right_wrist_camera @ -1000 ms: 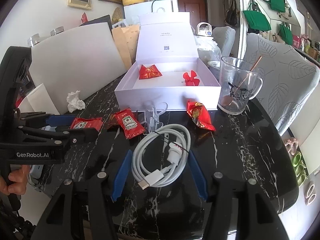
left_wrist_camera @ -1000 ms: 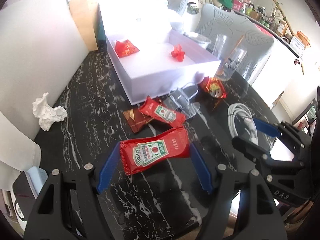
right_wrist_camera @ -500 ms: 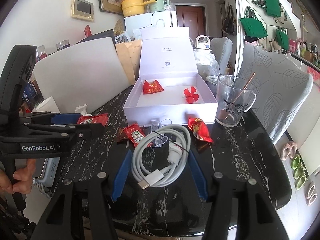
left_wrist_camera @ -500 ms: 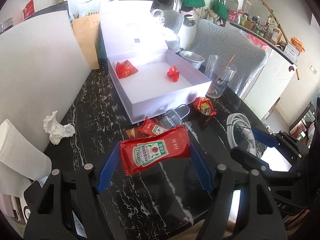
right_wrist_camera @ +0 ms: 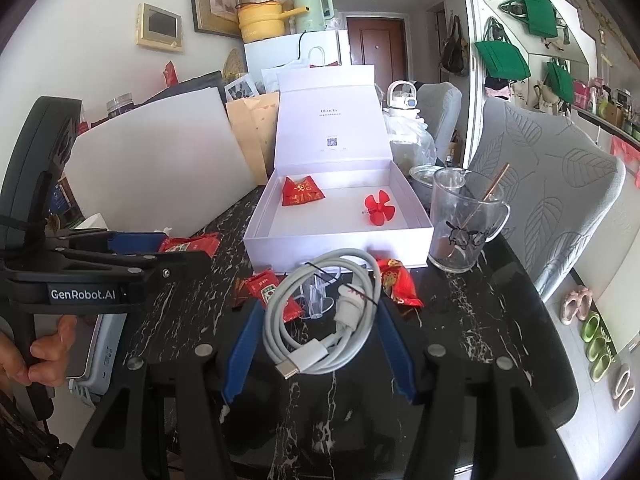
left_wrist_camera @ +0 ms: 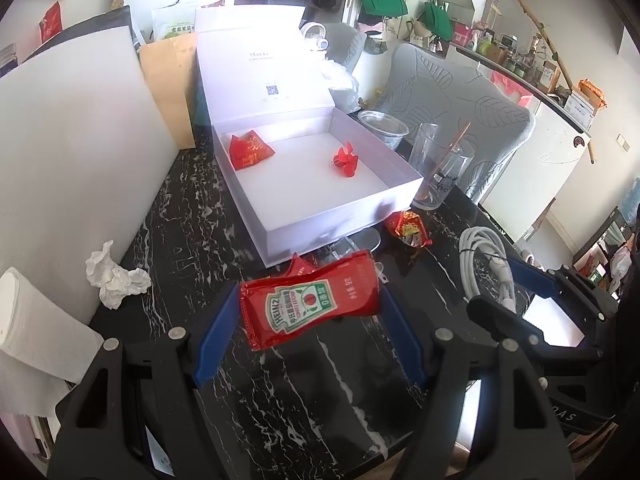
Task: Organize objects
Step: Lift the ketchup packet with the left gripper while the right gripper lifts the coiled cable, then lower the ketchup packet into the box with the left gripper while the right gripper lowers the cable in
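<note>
Red foil shows nearest: the ketchup sachet [left_wrist_camera: 310, 306] hangs clamped between the left gripper [left_wrist_camera: 308, 332] pads, clear of the black marble table [left_wrist_camera: 184, 216]. The right gripper [right_wrist_camera: 318, 344] grips the coiled white cable [right_wrist_camera: 320, 312], also lifted. Beyond stands the open white box [left_wrist_camera: 344, 208], the likely destination. The slick sachet could slide out, or a loose cable loop snag the glass mug [right_wrist_camera: 460, 224].

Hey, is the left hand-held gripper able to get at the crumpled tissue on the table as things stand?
Probably not yet: the left hand-held gripper is shut on a ketchup packet. The crumpled tissue lies uncovered on the table with nothing blocking the path.
</note>
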